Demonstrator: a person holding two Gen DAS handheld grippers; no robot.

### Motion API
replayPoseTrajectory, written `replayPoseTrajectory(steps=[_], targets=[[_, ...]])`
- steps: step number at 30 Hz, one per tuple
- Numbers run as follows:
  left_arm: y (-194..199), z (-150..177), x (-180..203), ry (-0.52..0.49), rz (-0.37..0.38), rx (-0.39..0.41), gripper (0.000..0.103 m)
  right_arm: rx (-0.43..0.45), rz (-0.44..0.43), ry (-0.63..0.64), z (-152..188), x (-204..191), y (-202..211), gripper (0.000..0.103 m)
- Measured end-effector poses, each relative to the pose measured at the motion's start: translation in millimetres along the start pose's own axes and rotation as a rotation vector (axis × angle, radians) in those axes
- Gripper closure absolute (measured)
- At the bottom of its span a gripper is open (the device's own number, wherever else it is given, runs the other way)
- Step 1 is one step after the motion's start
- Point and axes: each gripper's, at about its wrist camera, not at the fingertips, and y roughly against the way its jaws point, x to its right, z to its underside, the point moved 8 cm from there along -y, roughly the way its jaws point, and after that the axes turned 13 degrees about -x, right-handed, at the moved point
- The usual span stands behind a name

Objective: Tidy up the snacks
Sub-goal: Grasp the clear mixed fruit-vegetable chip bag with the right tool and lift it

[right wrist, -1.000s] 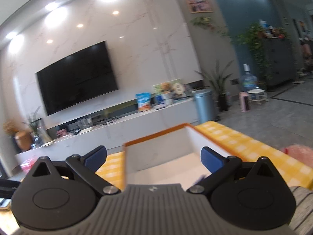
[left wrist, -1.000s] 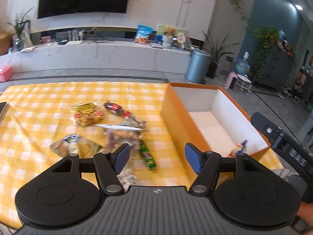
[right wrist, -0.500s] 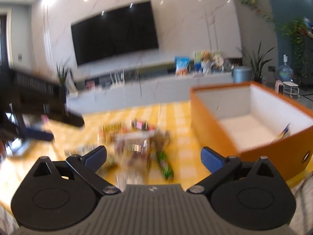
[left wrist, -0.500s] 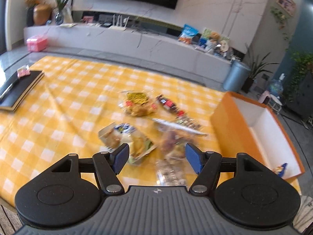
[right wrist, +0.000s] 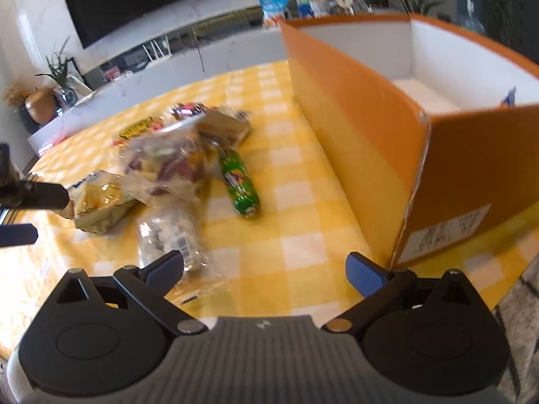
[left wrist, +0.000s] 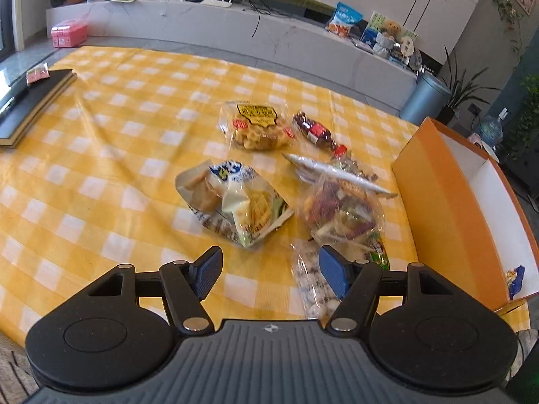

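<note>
Several snack packs lie in a loose pile on the yellow checked tablecloth [left wrist: 101, 155]. Among them are a blue-and-white bread bag [left wrist: 235, 202], a clear bag of mixed sweets [left wrist: 340, 212], a yellow-labelled pastry pack [left wrist: 256, 128] and a small clear pack of white candies [left wrist: 313, 286]. A green tube snack [right wrist: 239, 185] lies beside the orange box [right wrist: 363, 118], which is white inside and holds one small blue packet [left wrist: 515, 279]. My left gripper [left wrist: 269, 269] hovers open just short of the bread bag. My right gripper [right wrist: 264, 269] is open above the cloth, near the white candy pack [right wrist: 171, 235].
A dark book [left wrist: 30, 101] lies at the table's left edge. Behind the table runs a white TV bench [left wrist: 235, 23] with snack bags and a pink box [left wrist: 69, 32]. A grey bin [left wrist: 424, 97] stands on the floor. My left gripper's fingers [right wrist: 20, 235] show at the right wrist view's left edge.
Both grippers have tilted down and come lower toward the table. The left view has swung from the box to the snack pile. The right view dropped from the wall to the snacks and box.
</note>
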Motion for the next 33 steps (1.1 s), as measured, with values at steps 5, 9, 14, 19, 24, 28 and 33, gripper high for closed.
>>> replayPoseTrajectory(steps=[5, 9, 14, 19, 24, 28, 33], targets=[[-12, -1, -11, 0.047, 0.003, -0.044, 0.026, 0.046, -0.045, 0.105, -3, -22, 0, 0.003], [-11, -8, -29, 0.099, 0.012, -0.028, 0.026, 0.021, -0.083, 0.249, -4, -55, -13, 0.003], [-25, -6, -51, 0.177, 0.015, -0.081, 0.026, -0.04, -0.114, 0.238, -10, -79, -37, 0.003], [-25, -8, -57, 0.198, 0.032, -0.081, 0.026, -0.011, 0.086, 0.339, -13, -96, -51, 0.016], [-23, -8, -55, 0.186, 0.023, -0.074, 0.026, 0.011, 0.068, 0.344, -13, -95, -49, 0.035], [-18, -8, -41, 0.149, 0.061, -0.072, 0.026, 0.011, 0.062, 0.364, -11, -94, -47, 0.044], [-15, -1, -13, 0.041, 0.018, -0.062, 0.026, -0.016, 0.08, 0.369, -10, -87, -45, 0.044]])
